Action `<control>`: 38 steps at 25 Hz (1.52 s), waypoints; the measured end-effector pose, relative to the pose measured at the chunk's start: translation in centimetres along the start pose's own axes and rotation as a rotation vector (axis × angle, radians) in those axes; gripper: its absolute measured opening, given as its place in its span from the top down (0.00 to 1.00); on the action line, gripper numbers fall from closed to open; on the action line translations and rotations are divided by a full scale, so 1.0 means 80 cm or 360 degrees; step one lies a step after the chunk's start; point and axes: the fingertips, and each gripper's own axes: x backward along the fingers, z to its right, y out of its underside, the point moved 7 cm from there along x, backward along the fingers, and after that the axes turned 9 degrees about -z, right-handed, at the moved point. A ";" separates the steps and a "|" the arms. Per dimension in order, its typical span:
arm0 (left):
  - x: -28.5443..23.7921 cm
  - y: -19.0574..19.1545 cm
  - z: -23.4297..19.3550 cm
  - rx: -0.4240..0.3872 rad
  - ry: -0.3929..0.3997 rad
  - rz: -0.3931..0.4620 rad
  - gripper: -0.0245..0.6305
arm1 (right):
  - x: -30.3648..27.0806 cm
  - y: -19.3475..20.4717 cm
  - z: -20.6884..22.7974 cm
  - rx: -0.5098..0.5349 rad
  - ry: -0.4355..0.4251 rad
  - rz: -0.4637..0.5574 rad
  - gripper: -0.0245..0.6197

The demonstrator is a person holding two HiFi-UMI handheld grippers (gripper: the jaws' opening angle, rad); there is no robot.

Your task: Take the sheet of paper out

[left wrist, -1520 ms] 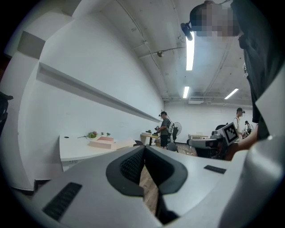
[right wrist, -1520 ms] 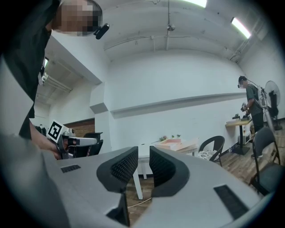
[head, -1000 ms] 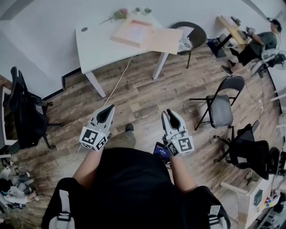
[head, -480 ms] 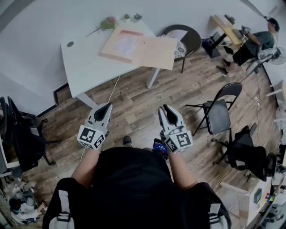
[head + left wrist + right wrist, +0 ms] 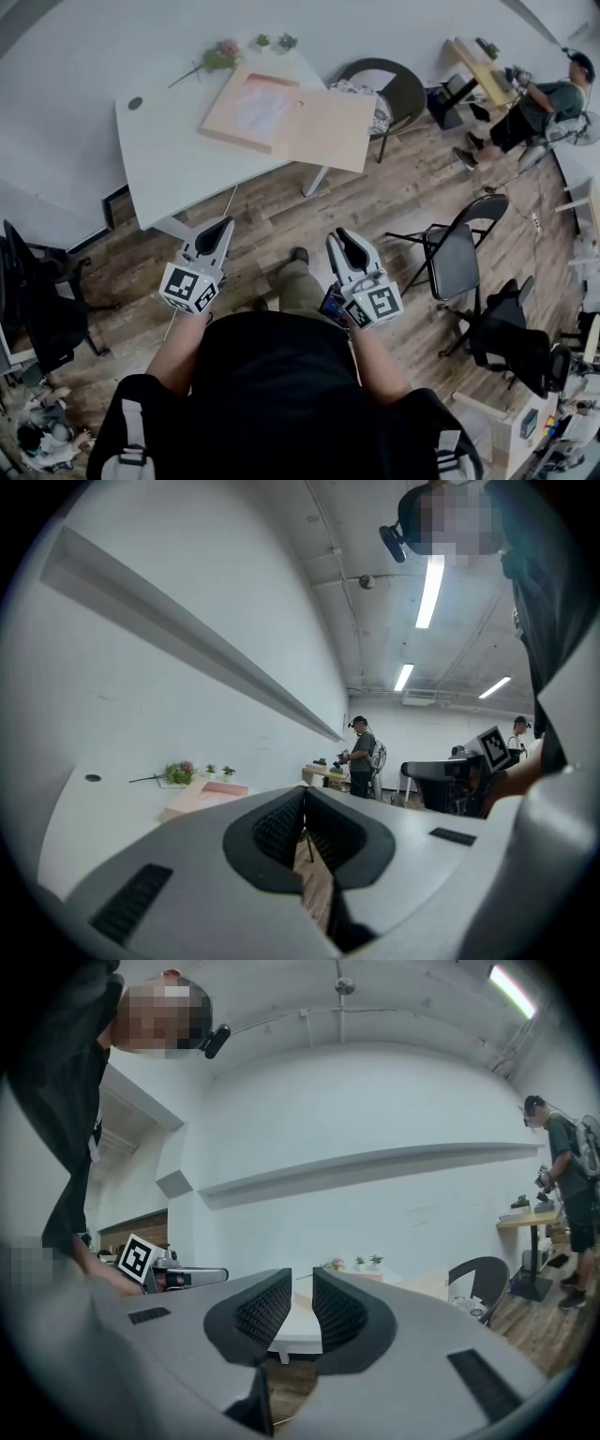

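A flat tan folder [image 5: 323,127] lies open on the white table [image 5: 164,155] ahead, with a pale sheet of paper [image 5: 255,105] on its pinkish left half. Both grippers are held level over the wood floor, well short of the table and apart from the folder. My left gripper [image 5: 222,227] has its pads touching at the tips and holds nothing. The jaws of my right gripper [image 5: 342,236] are closing, with a narrow gap still showing and nothing between them. In the left gripper view the folder [image 5: 202,797] shows low on the table, beyond the left gripper [image 5: 302,799].
A flower [image 5: 217,56] and small potted plants [image 5: 272,41] sit at the table's far edge. A round black chair [image 5: 394,84] stands right of the table, a folding chair [image 5: 450,258] further right, and an office chair [image 5: 42,300] at the left. A person [image 5: 539,98] sits at the far right.
The table and folder have come nearer and lower in the head view as both grippers travelled forward towards them. A leg has stepped forward between the grippers.
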 end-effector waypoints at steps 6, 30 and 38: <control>-0.058 -0.013 -0.037 0.0001 -0.0081 -0.0016 0.96 | -0.069 -0.015 0.061 -0.0013 -0.0081 0.0012 0.85; -0.303 -0.109 -0.144 0.0070 -0.0509 -0.0017 0.96 | -0.309 -0.099 0.331 -0.0227 -0.0488 -0.0054 0.83; -0.331 -0.108 -0.200 0.0032 -0.0507 -0.0072 0.96 | -0.406 -0.081 0.362 -0.0724 -0.0525 -0.0235 0.81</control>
